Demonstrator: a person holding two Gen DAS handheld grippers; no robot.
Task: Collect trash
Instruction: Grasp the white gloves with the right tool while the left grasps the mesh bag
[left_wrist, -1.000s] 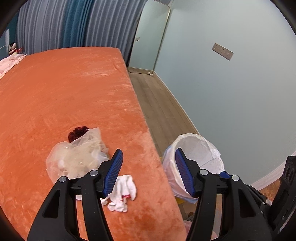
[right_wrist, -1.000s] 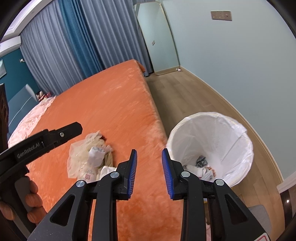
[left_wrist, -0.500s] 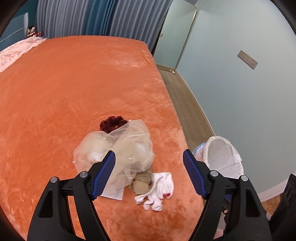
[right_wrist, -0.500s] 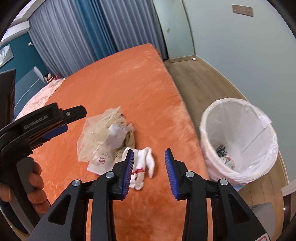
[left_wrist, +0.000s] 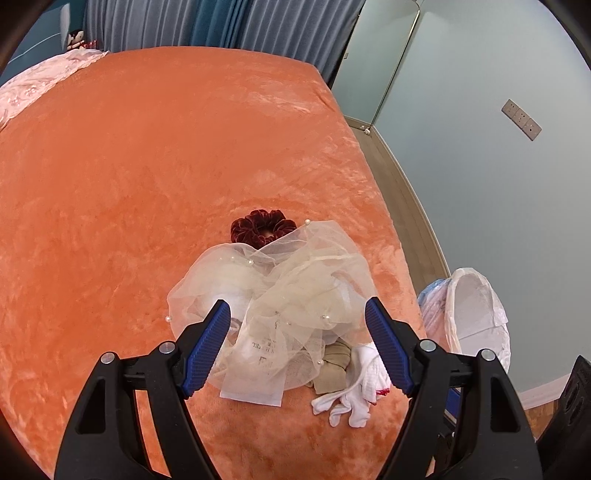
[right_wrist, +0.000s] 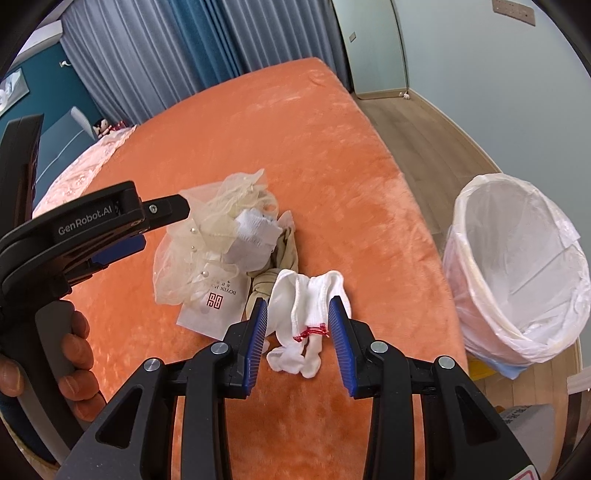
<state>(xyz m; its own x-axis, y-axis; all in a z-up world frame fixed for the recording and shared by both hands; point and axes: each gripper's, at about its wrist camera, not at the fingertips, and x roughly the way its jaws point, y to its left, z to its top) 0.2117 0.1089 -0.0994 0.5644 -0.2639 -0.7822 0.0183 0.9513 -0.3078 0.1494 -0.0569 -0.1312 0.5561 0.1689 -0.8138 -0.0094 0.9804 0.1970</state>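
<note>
Left gripper (left_wrist: 297, 349): I am holding it with its jaws wide apart, gripping nothing, its blue pads flanking the tulle bundle (left_wrist: 280, 291) from above; whether a pad touches the fabric I cannot tell.
Right gripper (right_wrist: 298, 325): I am hovering it with its jaws apart on either side of the white gloves (right_wrist: 306, 314); the pads are lying just beside the cloth and are not pressing it.
Tulle bundle: it is lying crumpled on the orange bed (left_wrist: 147, 166), dotted with pearl beads, partly covering a white paper bag (right_wrist: 216, 302) with a red stamp and printed letters.
Scrunchie (left_wrist: 262, 229): a dark red velvet one is sitting on the bed at the far edge of the tulle, touching it.
Beige cloth (right_wrist: 280, 264): a twisted piece is lying between the paper bag and the white gloves, touching both.
White gloves: they are lying on the bed near its edge, with red stitching at the cuff, fingers pointing toward me.
Trash bin (right_wrist: 517, 266): it is standing on the wooden floor beside the bed, lined with a white plastic bag, mouth tilted toward the right camera.
Hand (right_wrist: 70, 358): the person's left hand is wrapping around the left gripper's handle, as the right camera shows.
</note>
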